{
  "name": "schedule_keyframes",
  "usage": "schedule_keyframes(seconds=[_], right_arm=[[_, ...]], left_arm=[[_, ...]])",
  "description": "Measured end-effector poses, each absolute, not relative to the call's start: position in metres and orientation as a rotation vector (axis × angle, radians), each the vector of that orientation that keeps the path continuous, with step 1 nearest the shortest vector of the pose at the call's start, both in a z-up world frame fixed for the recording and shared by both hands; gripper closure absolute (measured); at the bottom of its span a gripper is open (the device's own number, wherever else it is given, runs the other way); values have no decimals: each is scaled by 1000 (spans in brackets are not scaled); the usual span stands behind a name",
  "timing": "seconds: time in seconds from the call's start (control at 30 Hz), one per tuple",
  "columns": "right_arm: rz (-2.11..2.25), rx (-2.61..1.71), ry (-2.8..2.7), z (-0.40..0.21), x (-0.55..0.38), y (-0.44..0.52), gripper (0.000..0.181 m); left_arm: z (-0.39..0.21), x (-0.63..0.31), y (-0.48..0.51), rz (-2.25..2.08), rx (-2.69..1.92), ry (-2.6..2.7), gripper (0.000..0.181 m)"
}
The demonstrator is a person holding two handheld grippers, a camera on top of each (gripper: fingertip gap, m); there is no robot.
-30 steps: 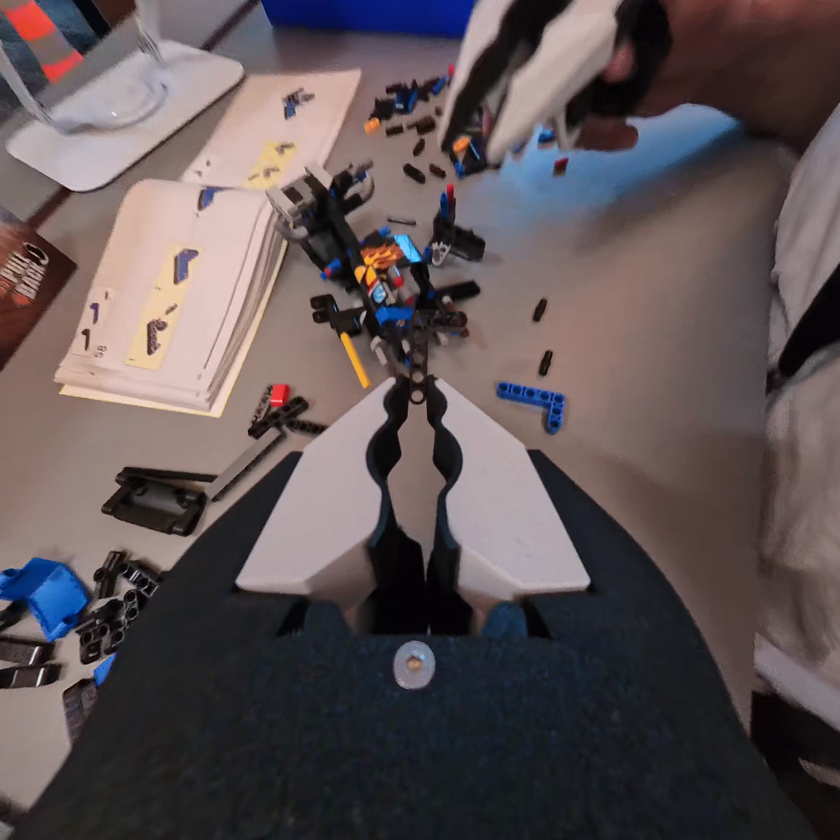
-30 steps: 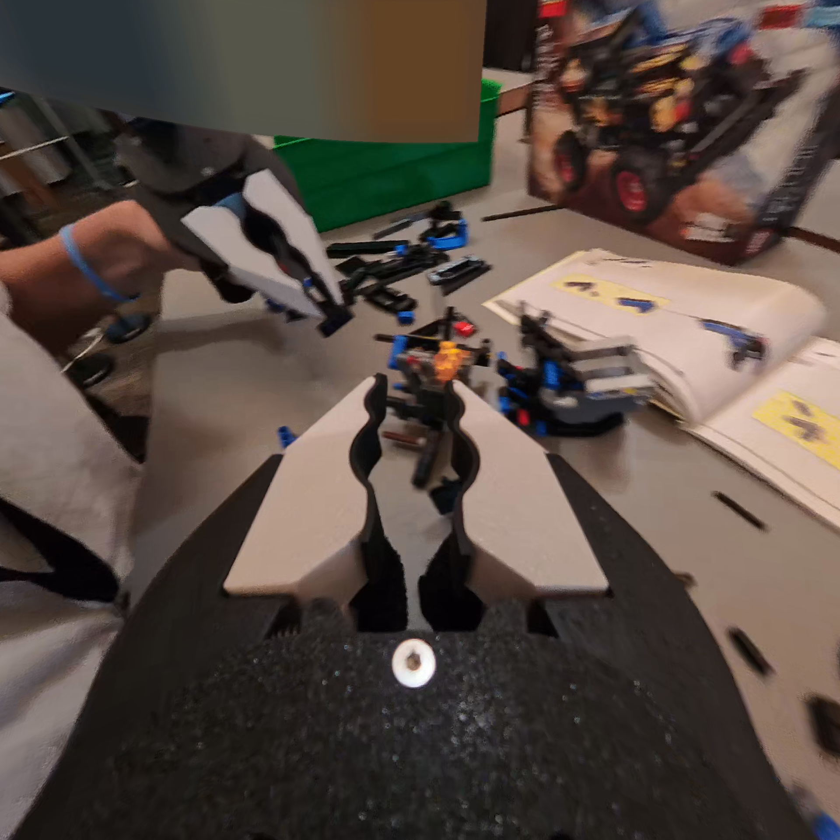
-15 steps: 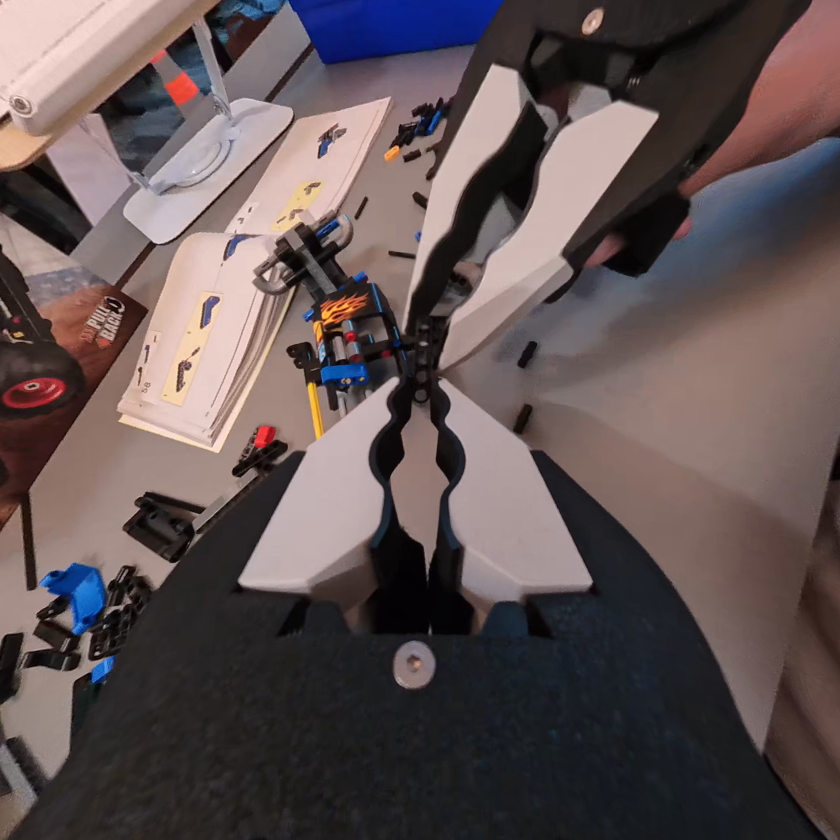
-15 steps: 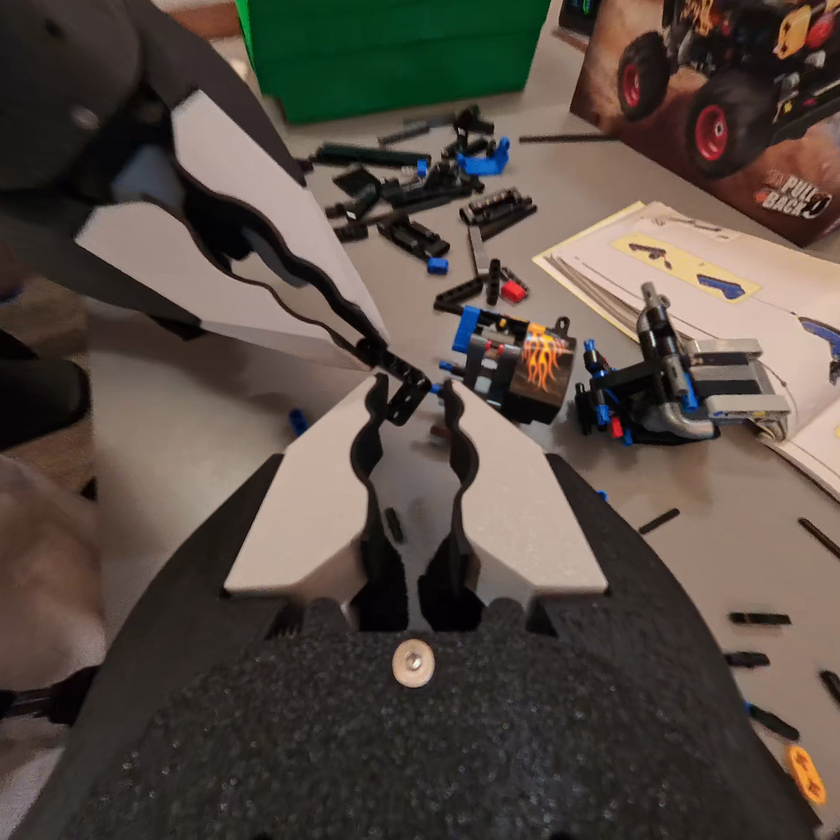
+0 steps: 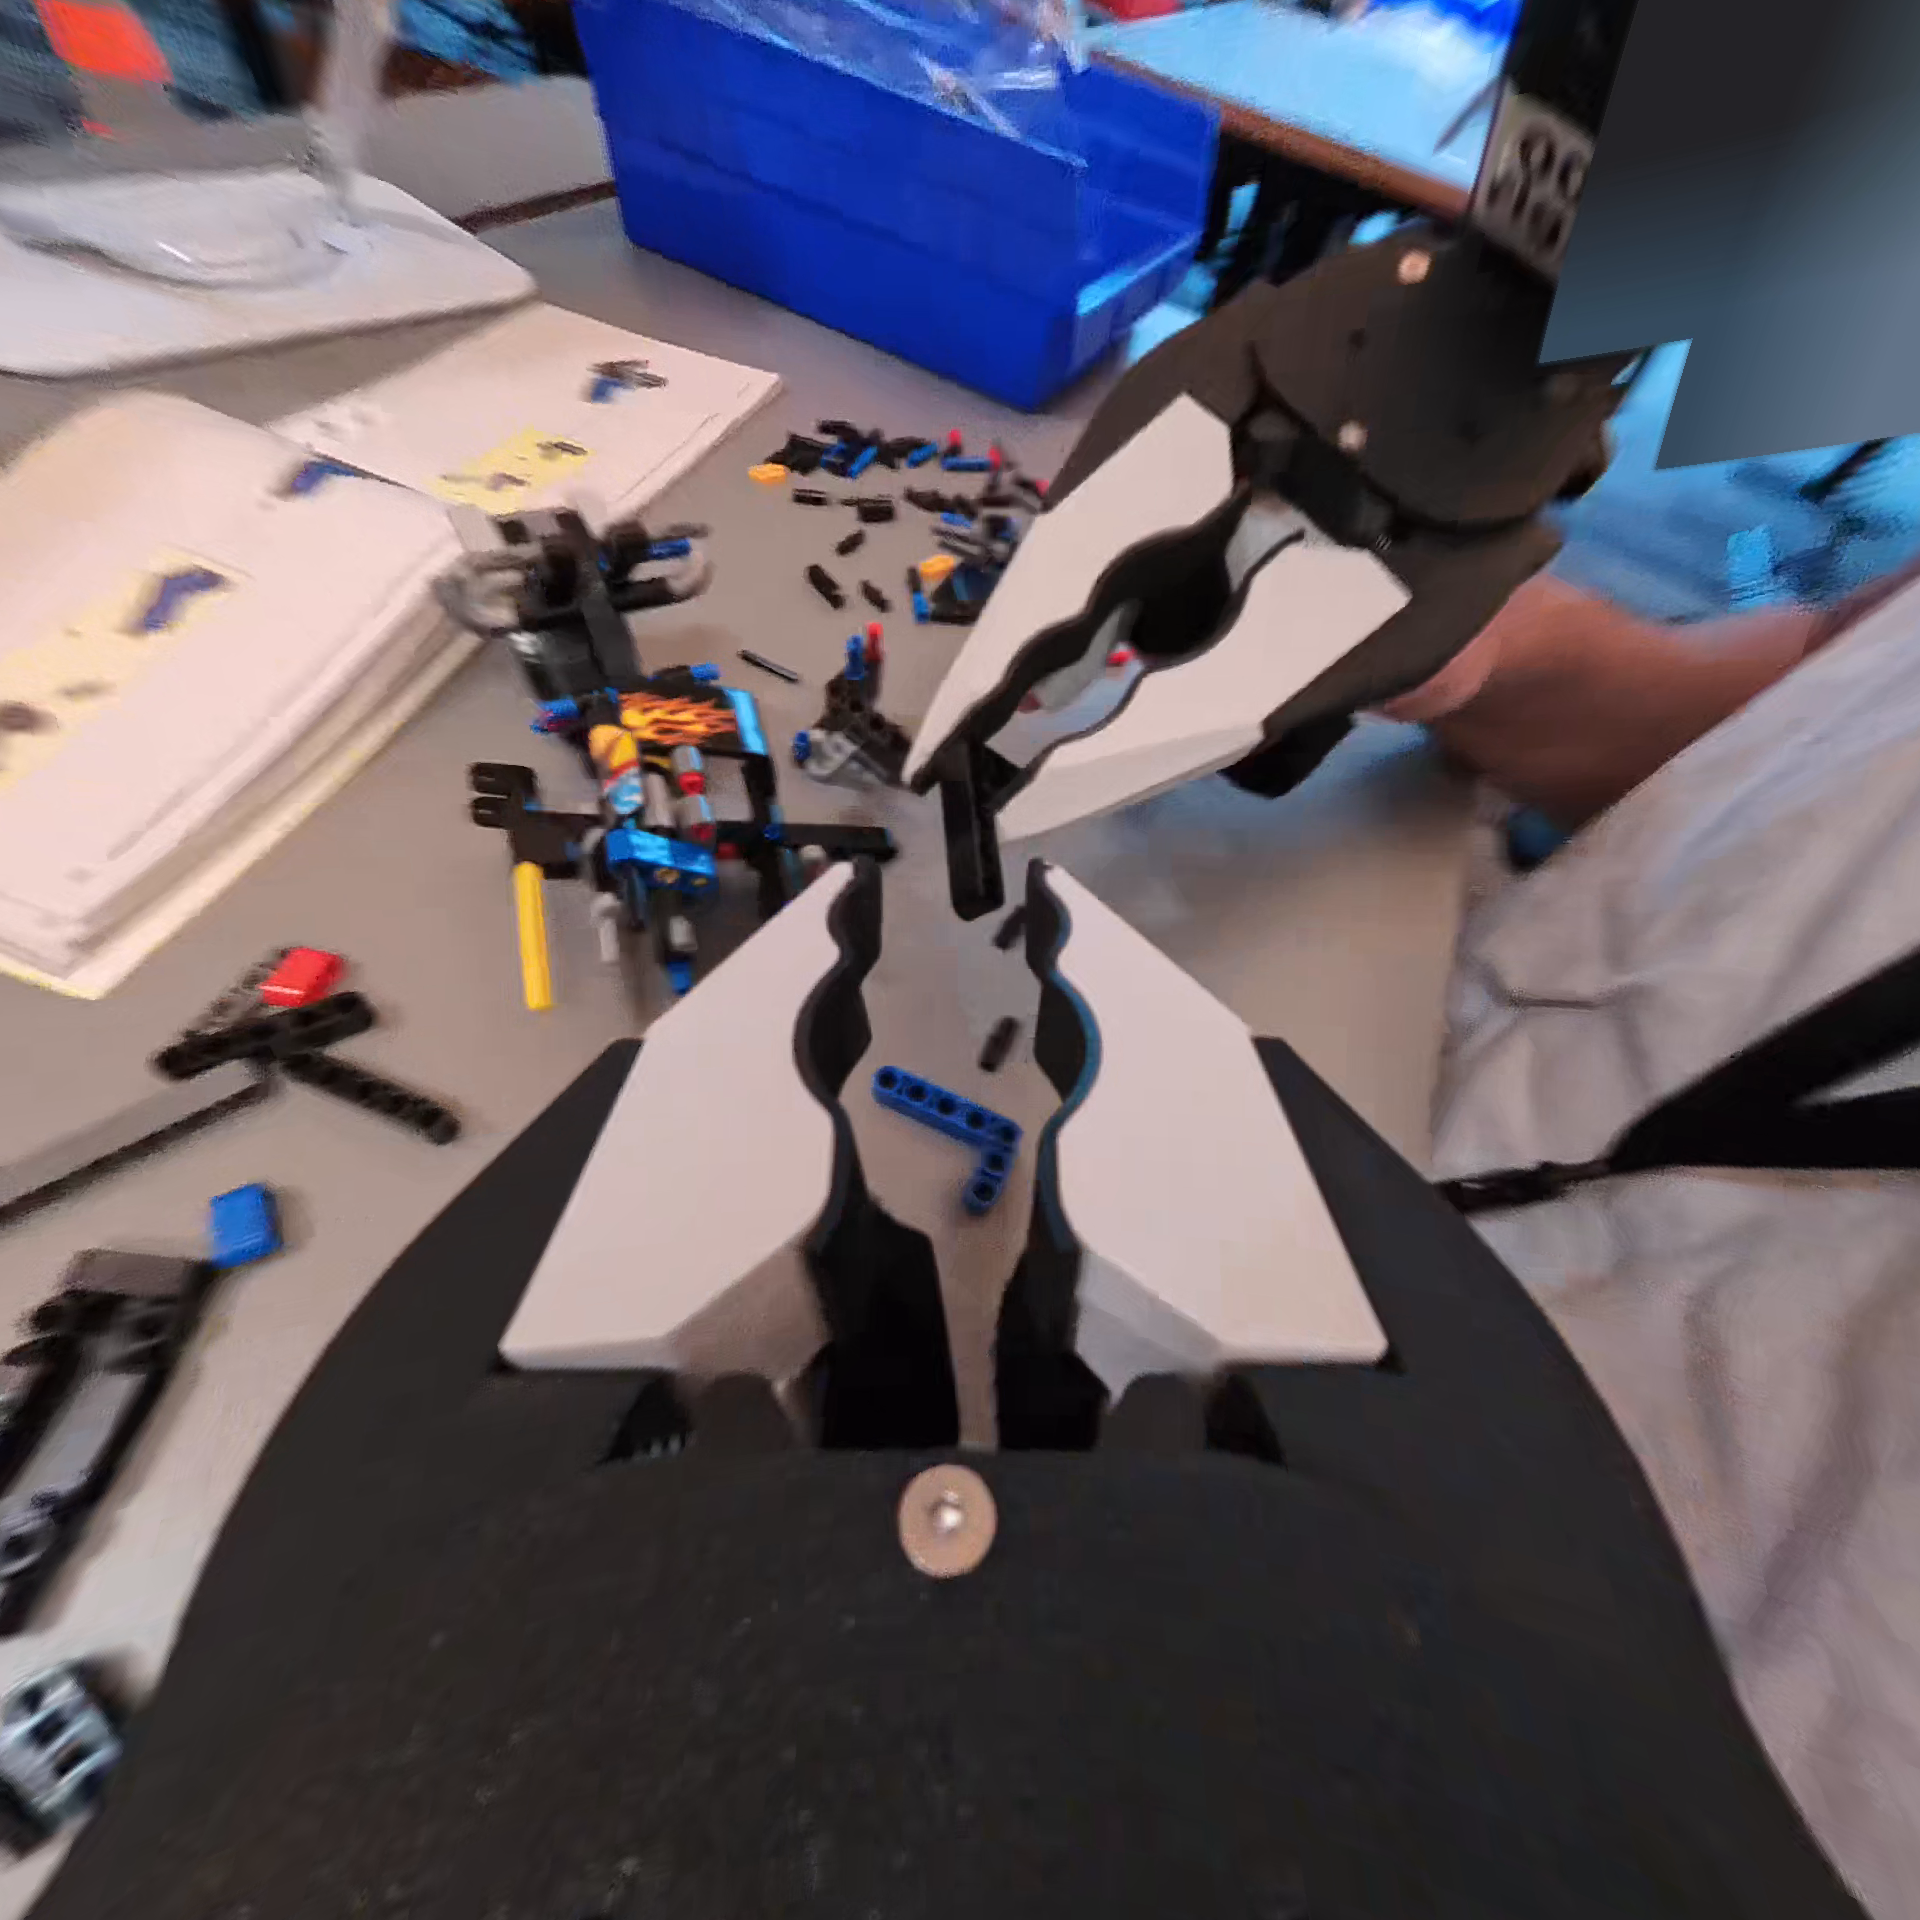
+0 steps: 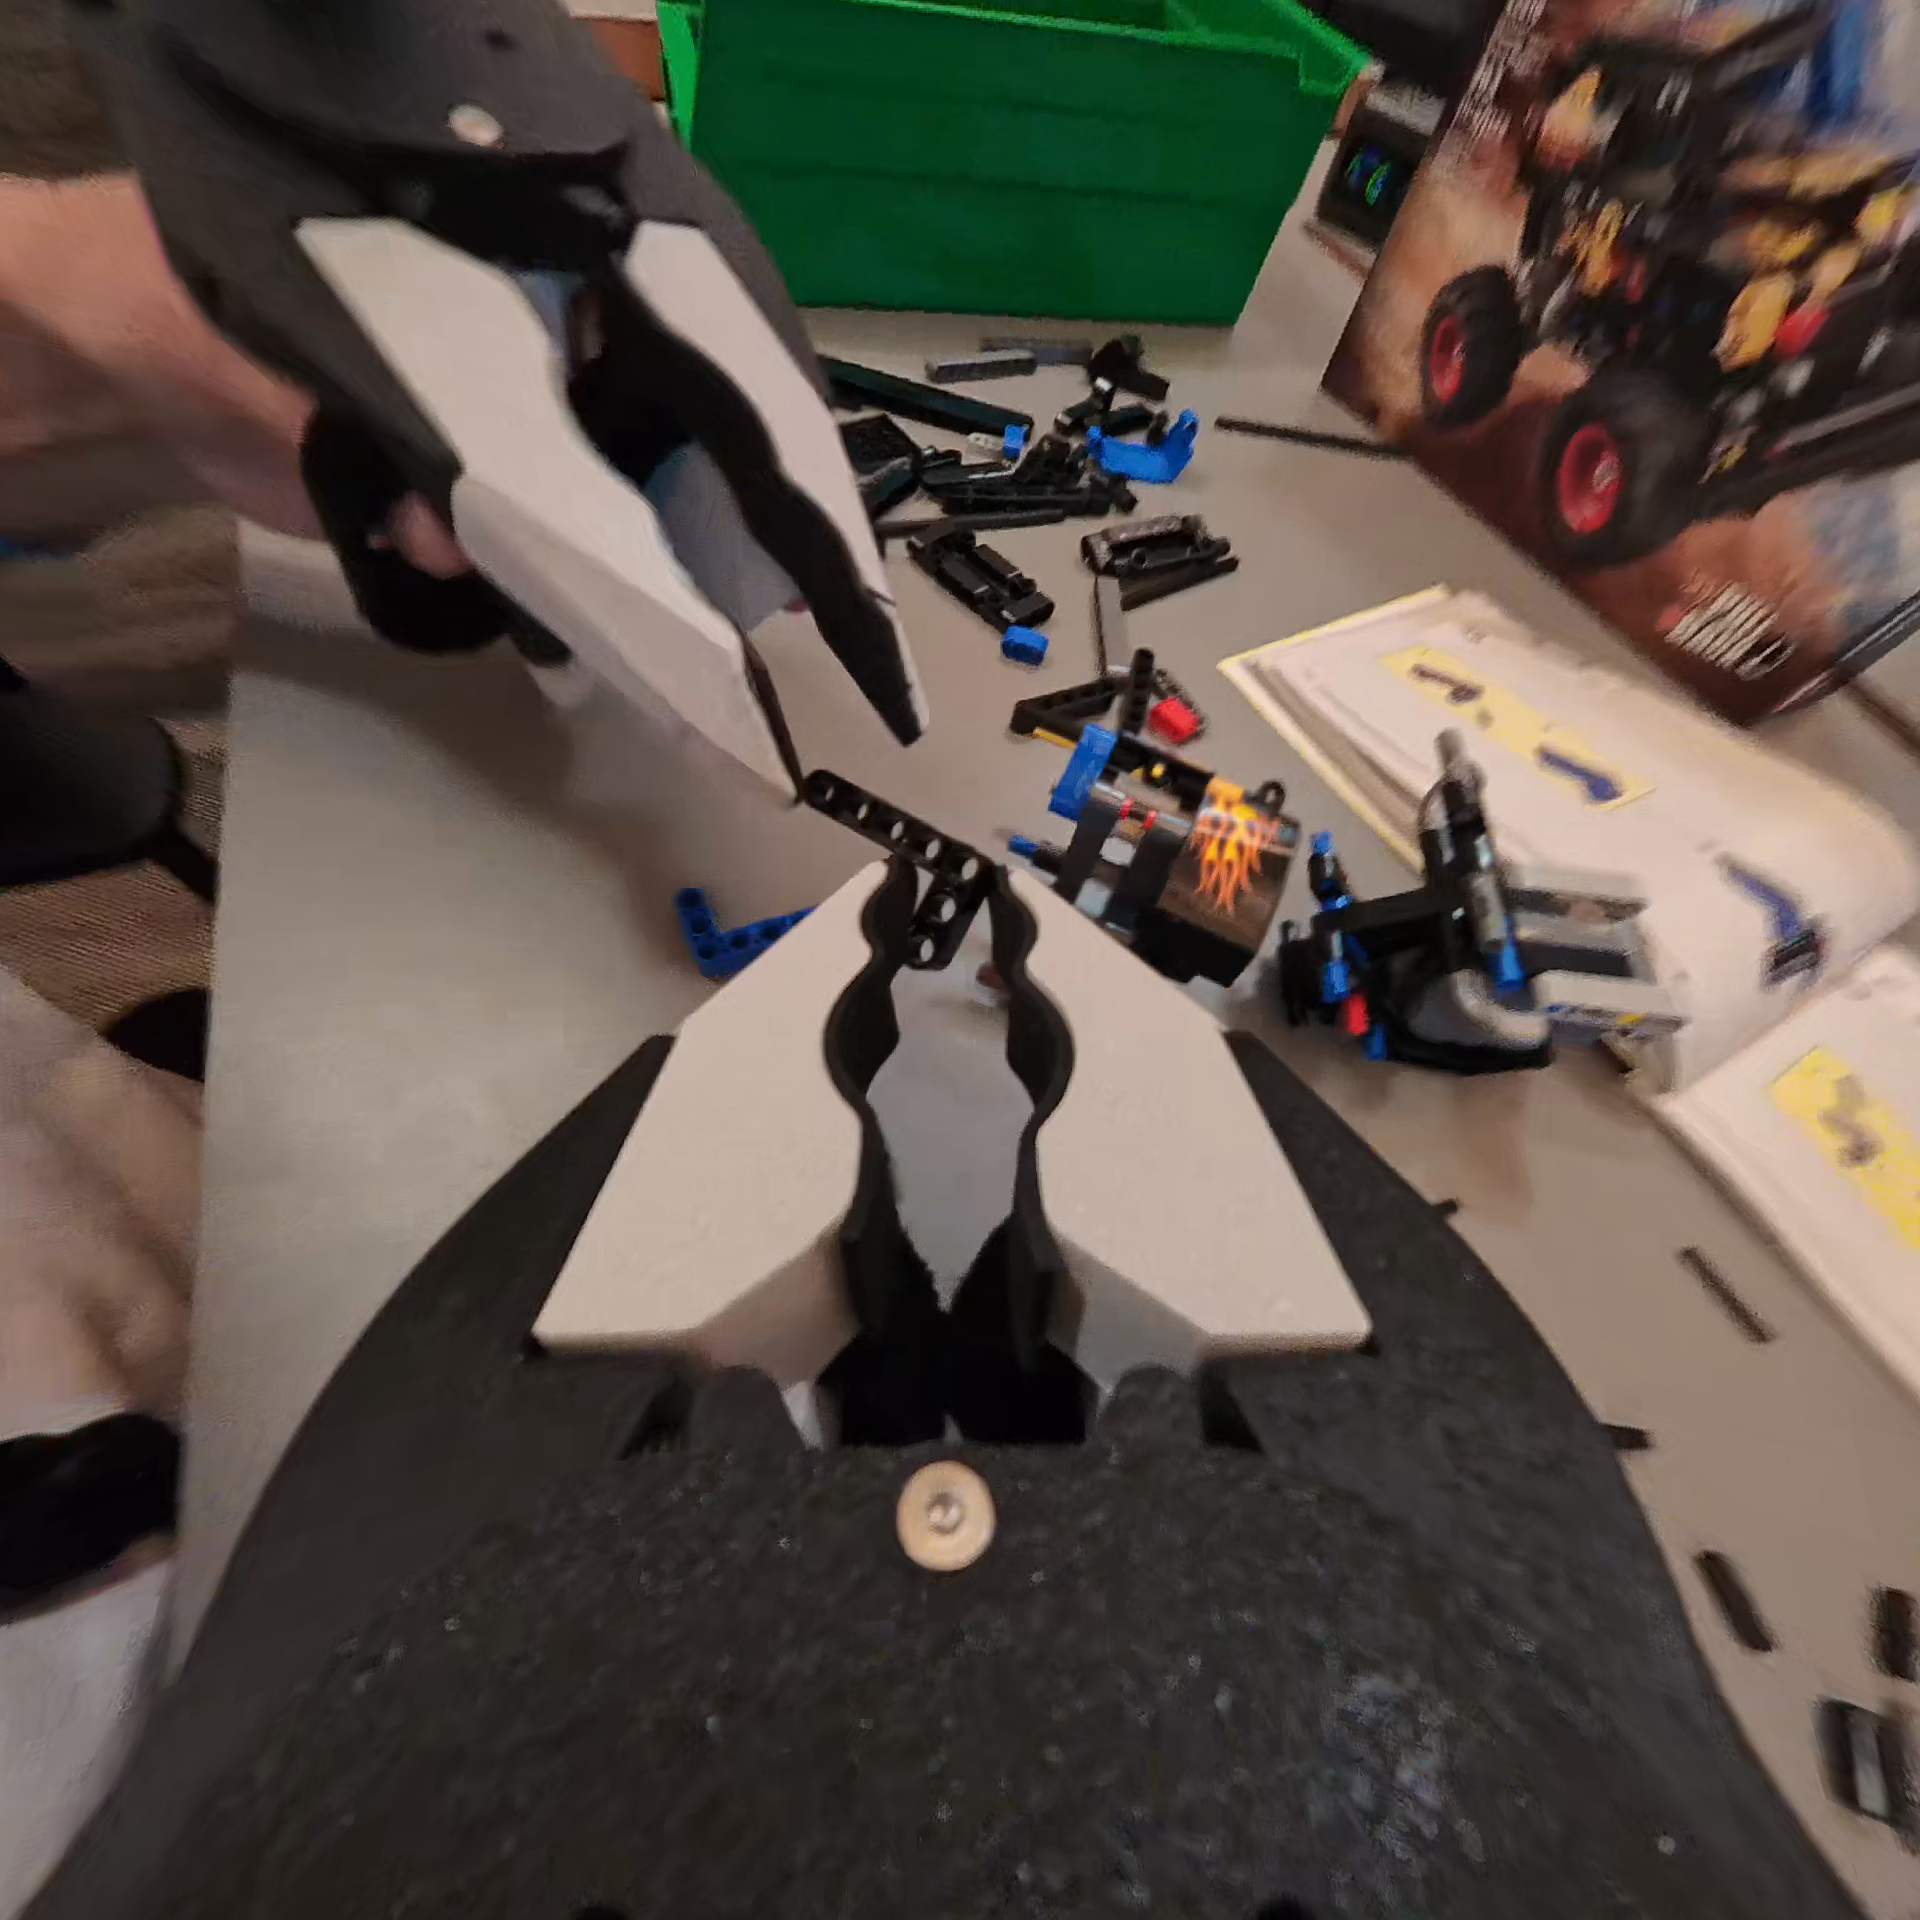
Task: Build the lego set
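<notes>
My right gripper [image 6: 943,885] is shut on one end of a black angled beam with holes [image 6: 883,826], held above the grey table. In the left wrist view it [image 5: 956,784] comes in from the upper right with the beam [image 5: 971,852] hanging between my left fingertips. My left gripper [image 5: 945,878] is open and does not grip the beam; in the right wrist view it [image 6: 852,748] is at the upper left, jaws apart, next to the beam's far end. The flame-decorated sub-assembly [image 5: 665,748] [image 6: 1195,873] lies on the table beside them.
A second grey-black sub-assembly [image 6: 1455,935] rests against the open instruction booklet [image 5: 208,644]. A blue L-beam [image 5: 951,1122] lies under my left gripper. Loose parts [image 5: 904,488] are scattered beyond. A blue bin [image 5: 883,229], green bin [image 6: 987,177] and set box [image 6: 1662,364] border the table. Less than 4 cm separates the two grippers' tips.
My left gripper, which held the black beam, has opened and let it go. My right gripper closed on the beam and now holds it. The flame sub-assembly lies on the table.
</notes>
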State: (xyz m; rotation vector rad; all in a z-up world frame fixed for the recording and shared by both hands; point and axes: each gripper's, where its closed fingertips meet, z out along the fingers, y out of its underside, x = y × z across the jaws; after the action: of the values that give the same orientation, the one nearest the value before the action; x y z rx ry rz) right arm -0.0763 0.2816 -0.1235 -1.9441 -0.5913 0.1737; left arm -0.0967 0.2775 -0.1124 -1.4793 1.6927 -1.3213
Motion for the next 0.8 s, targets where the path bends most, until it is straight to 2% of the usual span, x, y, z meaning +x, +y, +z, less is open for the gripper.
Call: schedule_keyframes(seconds=[0.03,0.13,0.2,0.33,0.47,0.6,0.7,0.77,0.8], right_arm=[[132,-1920,-625,-121,-78,281,167],[125,-1882,-648,-116,-86,279,167],[136,-1903,-638,-119,-86,279,167],[265,-1953,-588,-126,-84,278,162],[649,-1918,-456,-112,-89,271,156],[849,-1891,-391,-104,-92,267,166],[888,-1896,-417,-103,-93,262,172],[876,-1897,-417,-103,-91,262,173],[858,-1893,-400,-103,-89,264,173]], left_arm=[[-113,-98,274,-1406,-1512,1718,156],[-119,-100,267,-1553,-1584,1777,156],[-118,-101,262,-1639,-1580,1781,173],[-122,-97,267,-1658,-1599,1723,175],[-109,-96,273,-1818,-1595,1559,175],[-105,-99,260,-1887,-1540,1575,175],[-105,-100,255,-1848,-1495,1632,175],[-112,-98,259,-1654,-1443,1713,174],[-117,-95,264,-1492,-1391,1746,163]])
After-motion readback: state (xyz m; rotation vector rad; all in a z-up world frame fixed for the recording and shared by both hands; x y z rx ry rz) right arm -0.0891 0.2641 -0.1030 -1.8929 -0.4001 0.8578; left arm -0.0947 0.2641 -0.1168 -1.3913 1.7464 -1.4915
